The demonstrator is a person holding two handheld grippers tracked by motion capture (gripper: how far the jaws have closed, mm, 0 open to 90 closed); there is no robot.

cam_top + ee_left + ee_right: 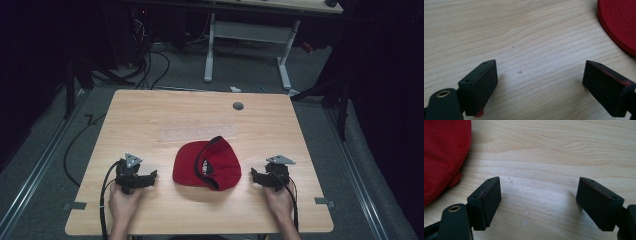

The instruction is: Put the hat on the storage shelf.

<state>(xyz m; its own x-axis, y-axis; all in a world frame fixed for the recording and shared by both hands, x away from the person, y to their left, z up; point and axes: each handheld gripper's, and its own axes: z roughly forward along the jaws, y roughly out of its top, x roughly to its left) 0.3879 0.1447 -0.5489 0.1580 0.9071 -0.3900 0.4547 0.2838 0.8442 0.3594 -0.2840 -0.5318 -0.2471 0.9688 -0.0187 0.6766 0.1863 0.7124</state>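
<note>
On the table [150, 125], red cap [207, 165] lies between grippers.

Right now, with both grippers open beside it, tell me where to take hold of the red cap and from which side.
Grip the red cap by its brim edge, the flat stiff part facing the left gripper. Come in low from that side; the open jaws look wide enough to slip over the thin rim. The rounded soft crown near the right gripper would probably bunch and slip.
</note>
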